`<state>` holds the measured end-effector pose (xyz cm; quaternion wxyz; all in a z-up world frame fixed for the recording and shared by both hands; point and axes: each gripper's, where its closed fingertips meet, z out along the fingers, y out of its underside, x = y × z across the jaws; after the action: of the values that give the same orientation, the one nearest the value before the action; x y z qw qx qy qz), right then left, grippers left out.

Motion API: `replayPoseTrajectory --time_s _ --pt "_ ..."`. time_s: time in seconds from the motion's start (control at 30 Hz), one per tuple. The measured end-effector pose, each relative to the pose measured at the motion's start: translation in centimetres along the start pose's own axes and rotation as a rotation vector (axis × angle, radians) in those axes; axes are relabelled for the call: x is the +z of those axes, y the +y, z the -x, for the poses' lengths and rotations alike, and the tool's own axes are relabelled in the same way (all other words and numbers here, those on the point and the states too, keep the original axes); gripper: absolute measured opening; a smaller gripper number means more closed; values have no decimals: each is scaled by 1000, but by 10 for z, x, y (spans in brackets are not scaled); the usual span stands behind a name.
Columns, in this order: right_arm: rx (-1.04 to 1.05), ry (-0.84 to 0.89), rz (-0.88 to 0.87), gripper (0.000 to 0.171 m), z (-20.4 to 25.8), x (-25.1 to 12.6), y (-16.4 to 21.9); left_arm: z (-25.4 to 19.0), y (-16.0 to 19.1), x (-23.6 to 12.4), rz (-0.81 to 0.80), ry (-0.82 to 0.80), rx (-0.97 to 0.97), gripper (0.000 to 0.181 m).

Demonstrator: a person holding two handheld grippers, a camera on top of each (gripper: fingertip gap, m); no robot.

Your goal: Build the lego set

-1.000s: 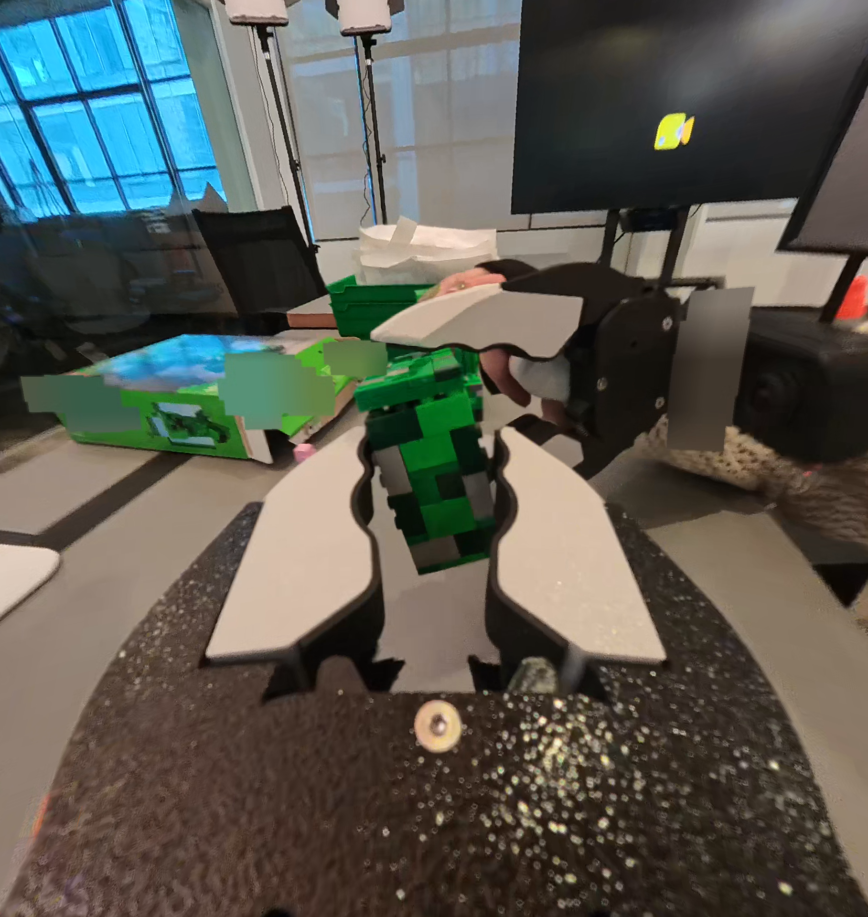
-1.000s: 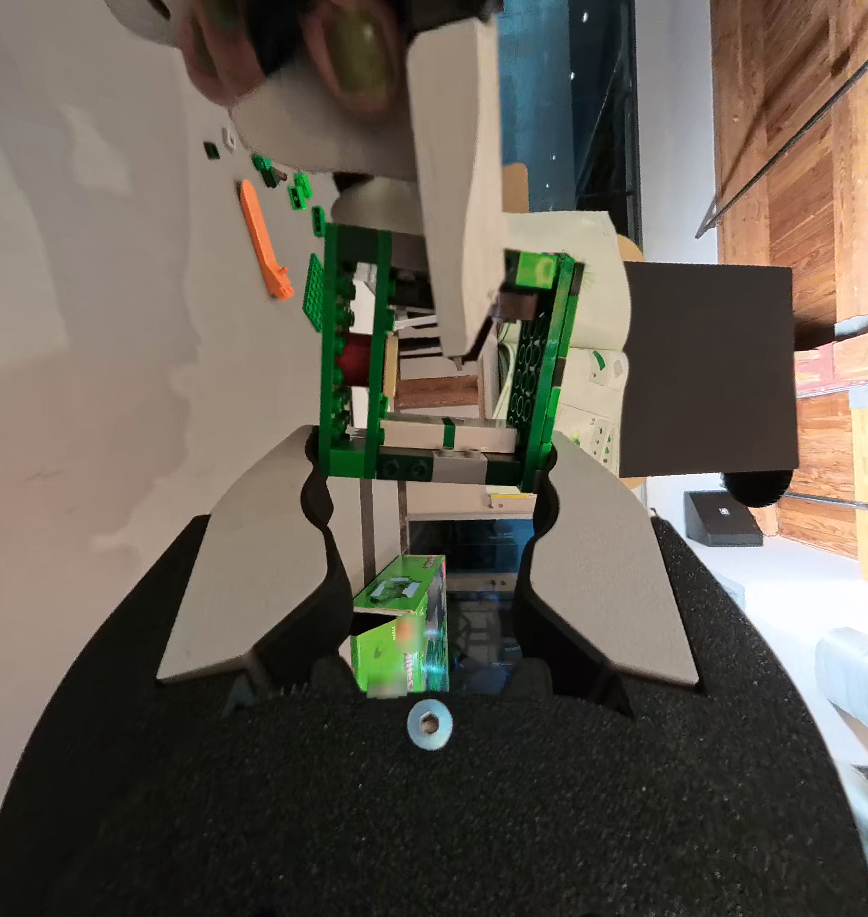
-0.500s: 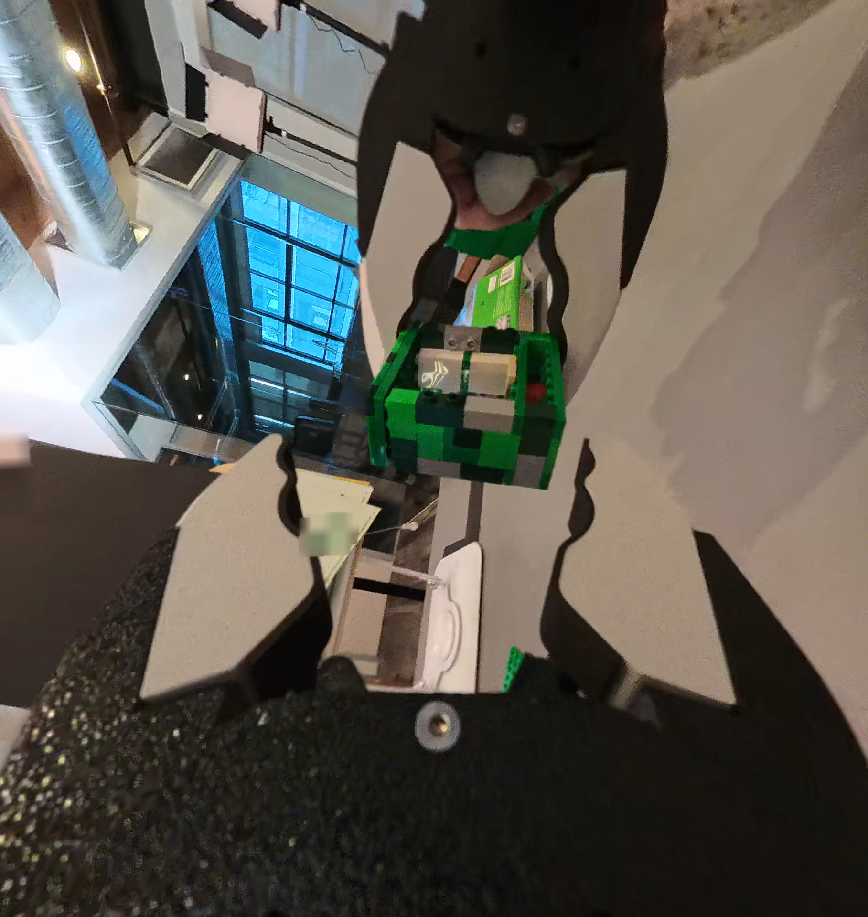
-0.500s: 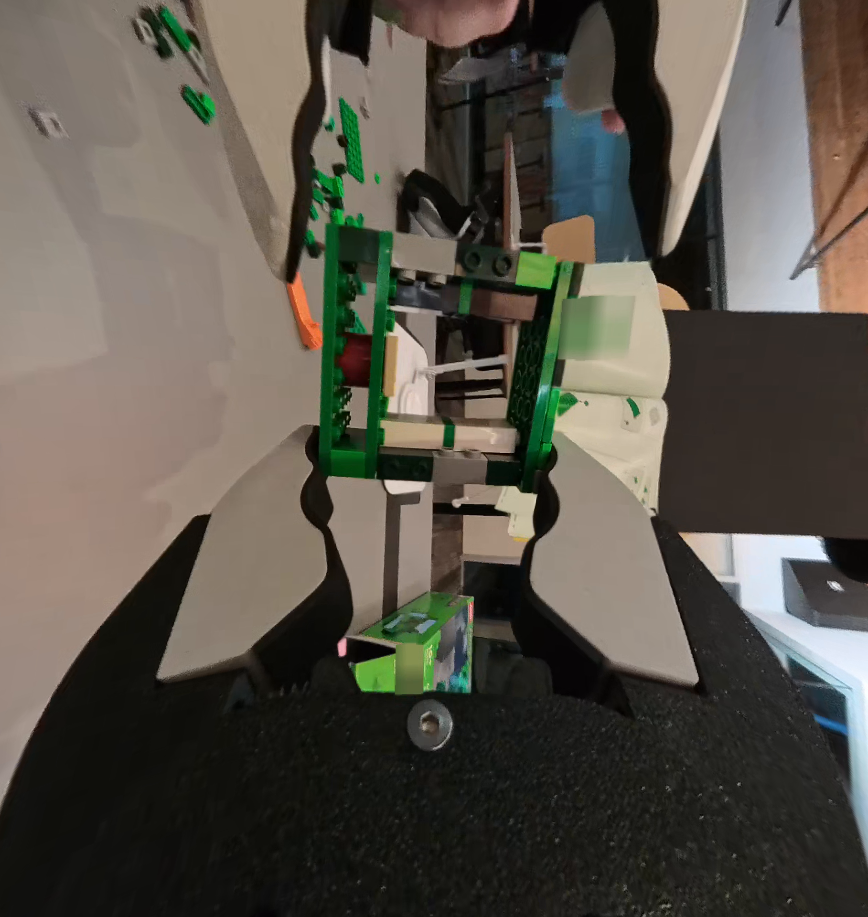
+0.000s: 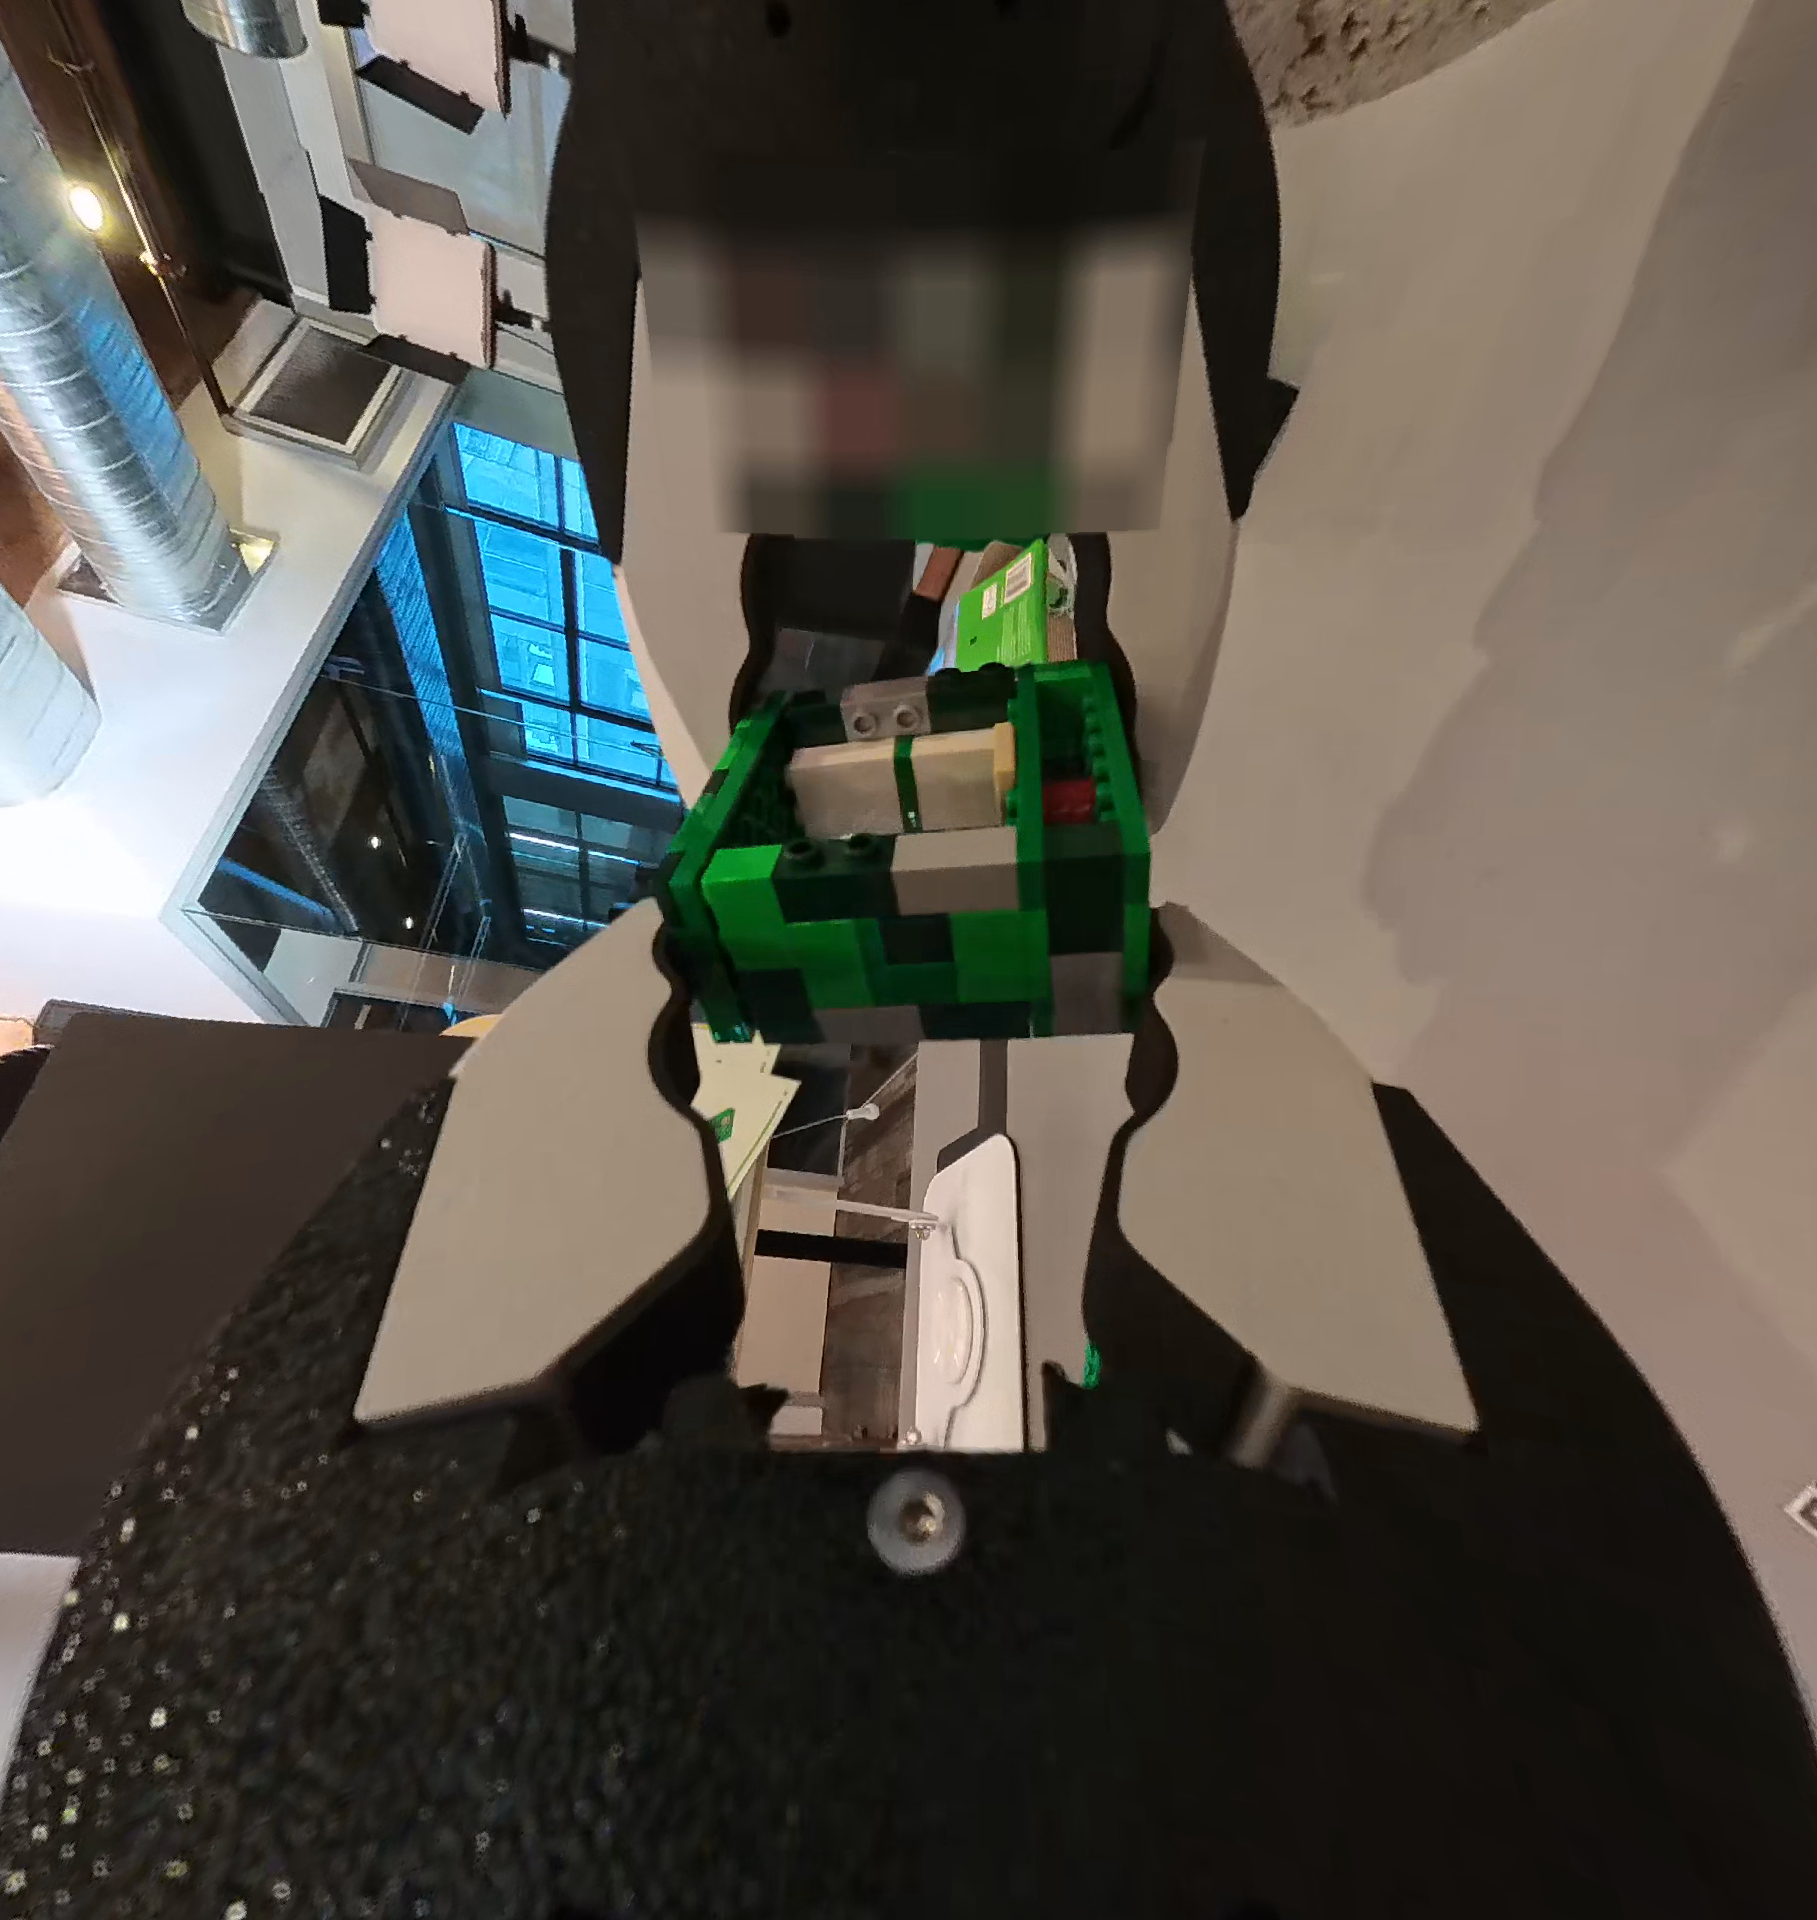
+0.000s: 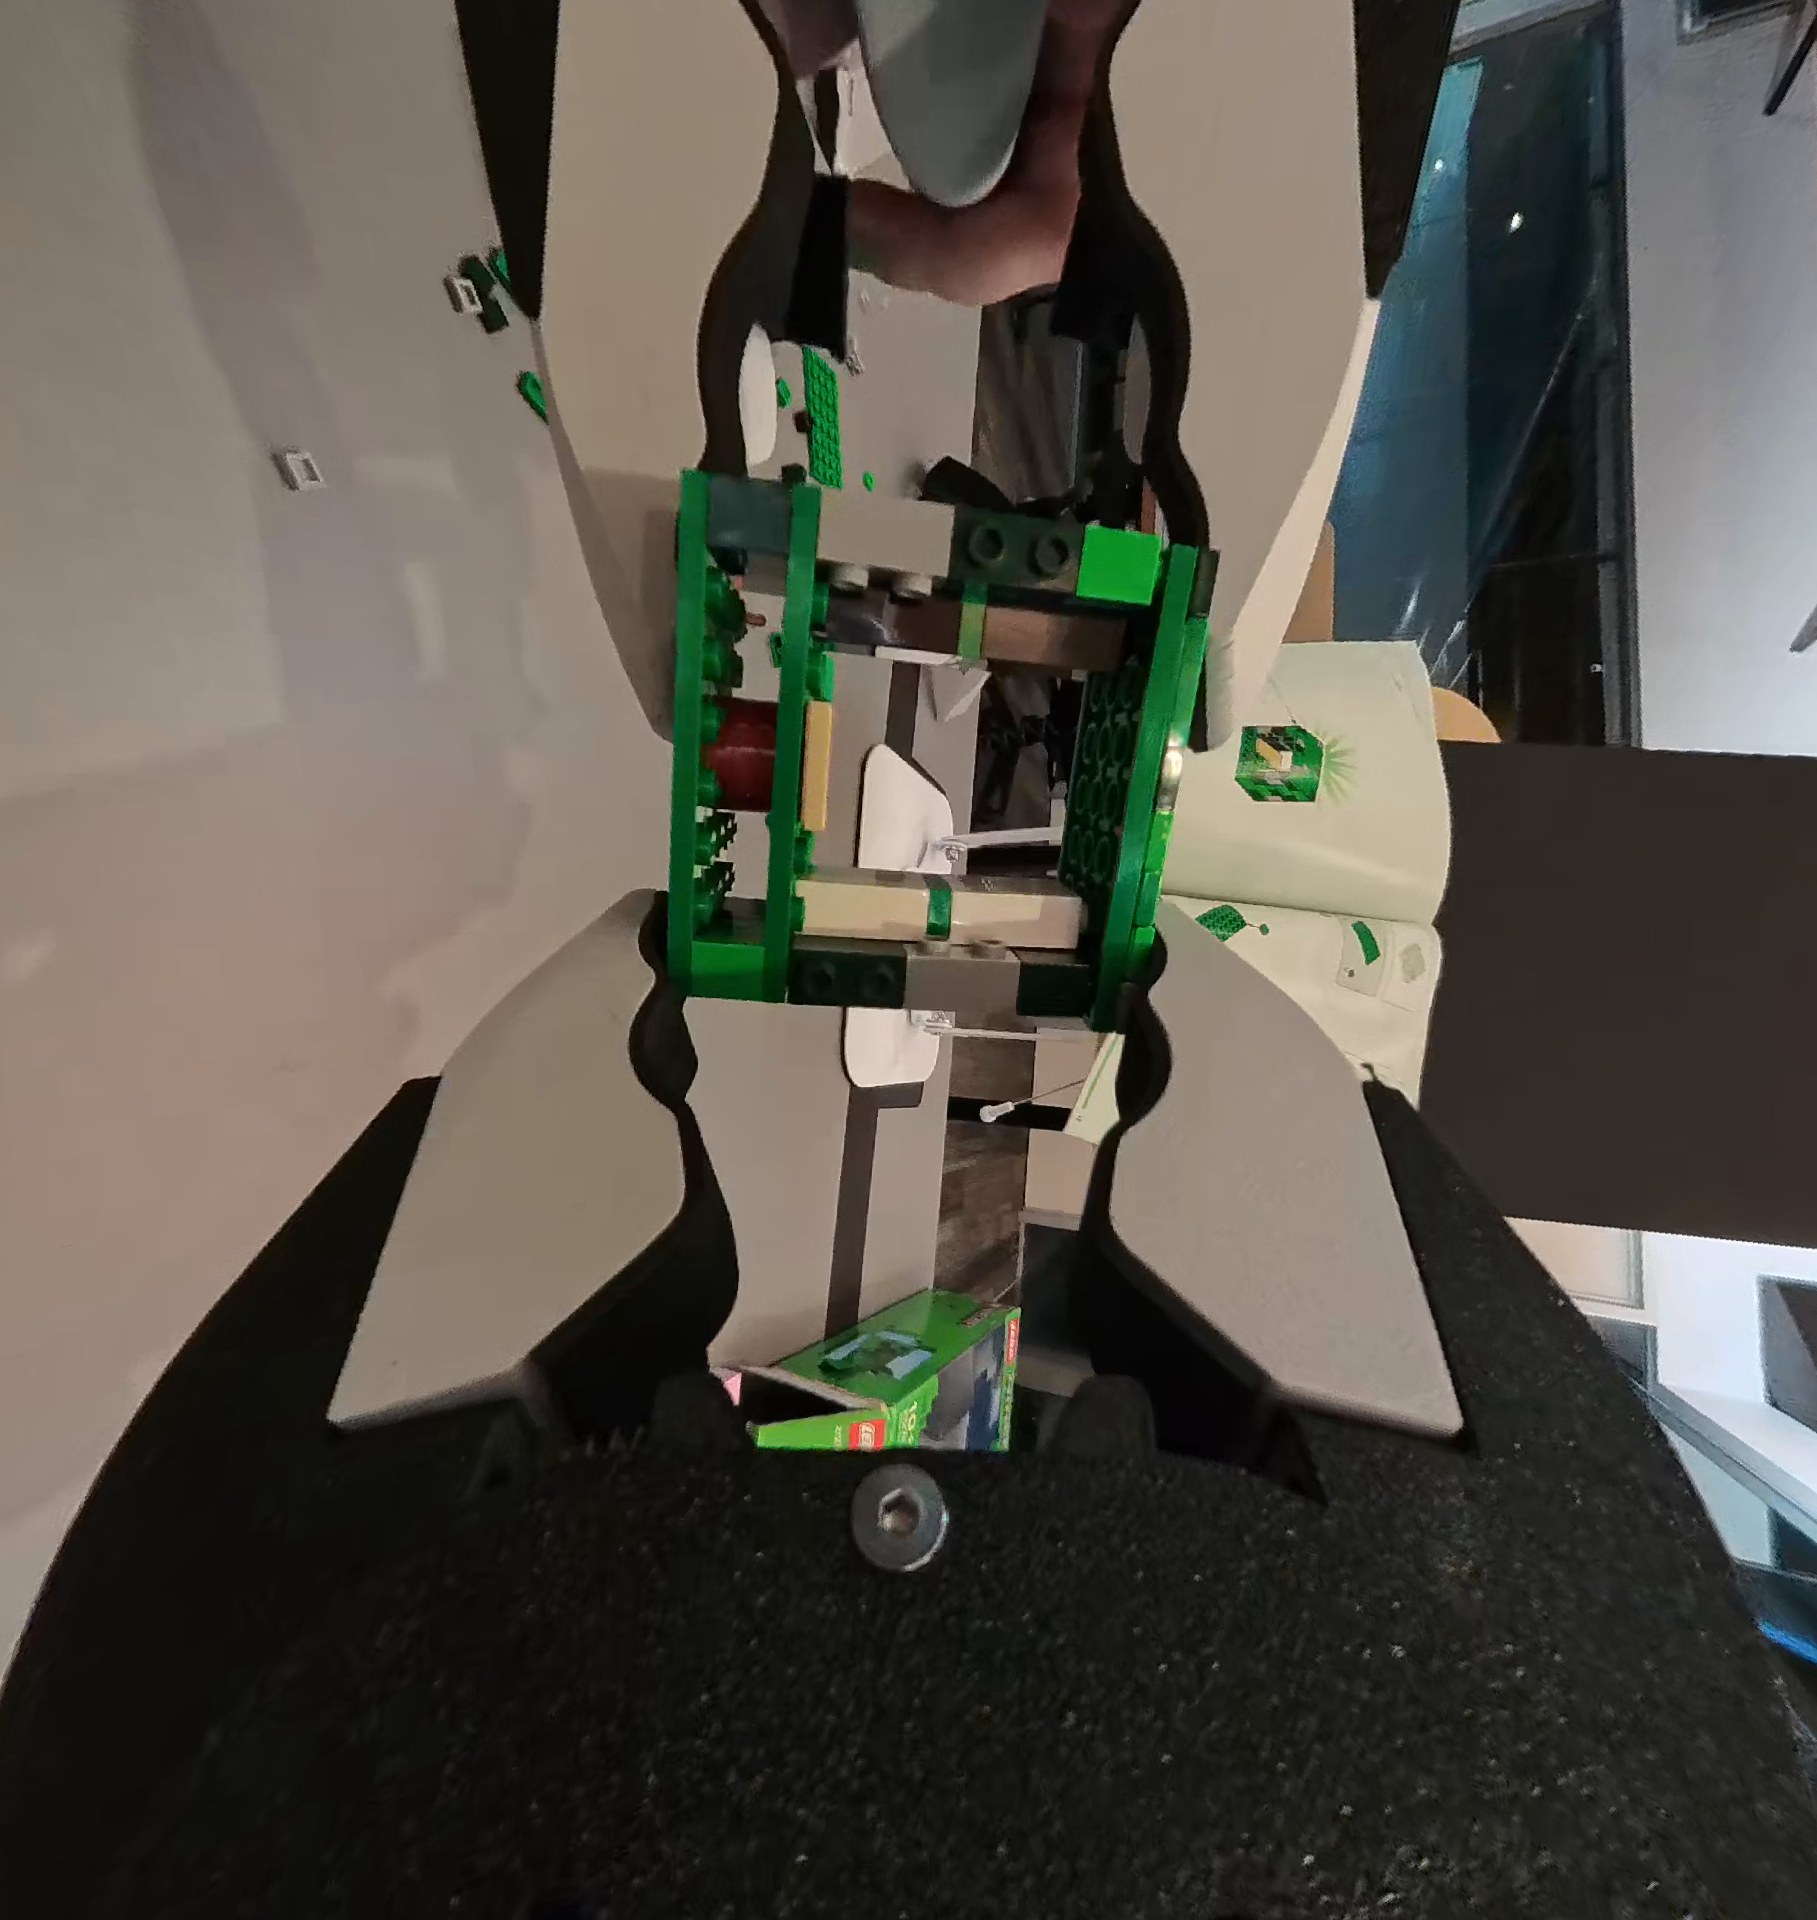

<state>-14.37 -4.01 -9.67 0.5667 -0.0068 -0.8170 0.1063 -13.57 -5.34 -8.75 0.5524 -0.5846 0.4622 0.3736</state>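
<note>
Between the pale fingertips of the left gripper (image 5: 909, 971), as its own wrist view shows it, sits the hollow green, dark-green and grey brick-built lego cube (image 5: 919, 914), both tips pressed against its side walls, so this gripper looks clamped on it at about the cube's width. Facing it from the far side is the right gripper (image 5: 925, 665), whose tips also reach the cube's far edge; inside the open cube lie a tan bar with a green band (image 5: 909, 779) and a small red piece (image 5: 1068, 798). Beyond, a white tray (image 5: 971, 1299) and the grey tabletop (image 5: 1506, 623) appear tilted, because the whole assembly is held up in the air and turned sideways. From the right wrist view, the right gripper's own tips bear on the cube's near corners, holding it at a moderate opening, while the left gripper closes on the far end. Loose green pieces (image 6: 821, 416) lie on the tabletop past the cube, an open white instruction booklet (image 6: 1319, 831) lies to the right, and the green cardboard set box (image 6: 893, 1392) shows low between the fingers. The step appears to be a two-gripper squeeze or a regrasp of the half-built cube. Next, one gripper likely must release, leaving the other to carry the cube while a loose piece is fetched; uneven pressure could pop the thin side plates.
</note>
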Motion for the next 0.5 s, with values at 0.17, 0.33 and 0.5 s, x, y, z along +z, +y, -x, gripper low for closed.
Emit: replayPoseTrajectory --time_s 0.17,0.33,0.5 --pt "-16 5 14 80 -1 -3 0 0 -4 0 -29 -5 -12 80" --pt "-36 18 19 80 -3 -7 -1 2 -6 0 -39 -25 3 80" --pt "-42 29 23 80 -4 -6 1 3 -7 1 -17 -30 12 80"
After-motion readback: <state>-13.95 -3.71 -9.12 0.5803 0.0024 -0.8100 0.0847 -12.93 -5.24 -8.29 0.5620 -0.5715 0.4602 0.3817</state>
